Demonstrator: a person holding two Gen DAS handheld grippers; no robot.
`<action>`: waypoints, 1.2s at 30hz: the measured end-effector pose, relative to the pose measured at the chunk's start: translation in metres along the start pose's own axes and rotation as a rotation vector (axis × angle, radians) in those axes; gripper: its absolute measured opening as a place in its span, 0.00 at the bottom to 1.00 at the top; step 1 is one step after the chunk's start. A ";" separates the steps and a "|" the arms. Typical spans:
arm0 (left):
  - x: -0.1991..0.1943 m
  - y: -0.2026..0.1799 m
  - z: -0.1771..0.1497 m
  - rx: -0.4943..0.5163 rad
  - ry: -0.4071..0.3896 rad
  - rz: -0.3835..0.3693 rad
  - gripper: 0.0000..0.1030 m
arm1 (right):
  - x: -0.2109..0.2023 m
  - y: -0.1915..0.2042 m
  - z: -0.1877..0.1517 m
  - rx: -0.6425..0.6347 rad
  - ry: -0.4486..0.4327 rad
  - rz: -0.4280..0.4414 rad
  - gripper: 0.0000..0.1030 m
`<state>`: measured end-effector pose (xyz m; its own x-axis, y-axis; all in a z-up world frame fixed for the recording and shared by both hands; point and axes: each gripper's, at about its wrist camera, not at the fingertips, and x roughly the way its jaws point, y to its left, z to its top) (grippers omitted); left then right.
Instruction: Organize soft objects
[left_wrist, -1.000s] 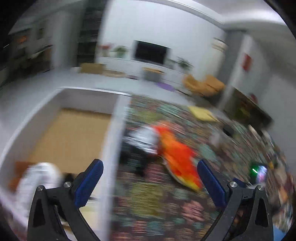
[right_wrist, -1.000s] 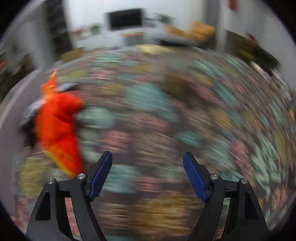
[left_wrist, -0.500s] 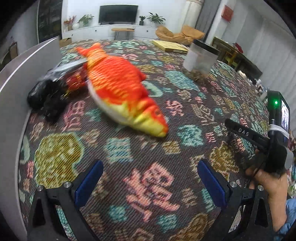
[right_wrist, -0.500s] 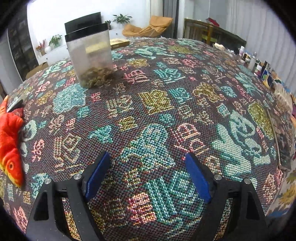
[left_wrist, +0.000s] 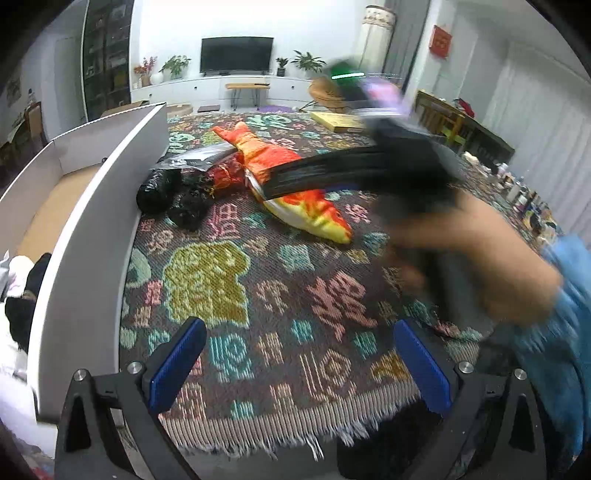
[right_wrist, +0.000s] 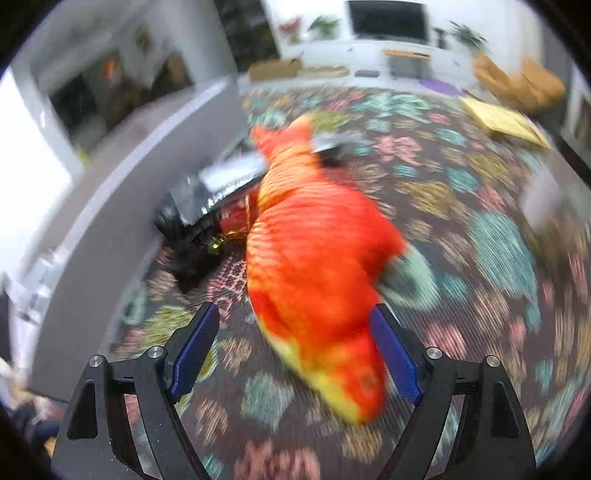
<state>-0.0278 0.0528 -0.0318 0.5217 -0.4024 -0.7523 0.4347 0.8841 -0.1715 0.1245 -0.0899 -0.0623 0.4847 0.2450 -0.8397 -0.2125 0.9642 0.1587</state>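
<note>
On the counter: a patterned woven cloth covers it, fringe at the lower edge of the left wrist view.
Plush fish: an orange-red soft toy with a yellow head lies on the cloth at centre frame of the right wrist view; in the left wrist view it sits upper centre, partly behind the right gripper's blurred black arm.
Black bundle: a crumpled black and silver bag lies just left of the fish, touching it, against the box wall.
Box: a white-walled box runs down the left of the left wrist view; white and black soft things lie inside at the far left edge.
Left gripper: jaws wide, nothing between them, over bare cloth near the fringe.
Right gripper: jaws wide and just narrowing slightly, the fish's head end between them; whether the pads touch it I cannot tell.
Right hand: blurred, at the right of the left wrist view, with a blue sleeve.
</note>
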 end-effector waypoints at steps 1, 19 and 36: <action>-0.002 -0.001 -0.004 0.008 0.006 -0.008 0.98 | 0.009 0.002 0.003 -0.007 0.029 -0.018 0.59; 0.013 0.008 -0.037 -0.001 0.067 -0.028 0.98 | -0.118 0.168 0.093 -0.030 -0.054 0.654 0.89; 0.109 -0.023 0.051 -0.031 0.034 0.015 0.98 | -0.061 -0.159 -0.127 0.339 -0.121 -0.460 0.90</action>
<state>0.0569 -0.0238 -0.0775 0.5022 -0.3816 -0.7760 0.4038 0.8970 -0.1799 0.0216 -0.2710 -0.1023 0.5604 -0.2164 -0.7995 0.3169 0.9478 -0.0344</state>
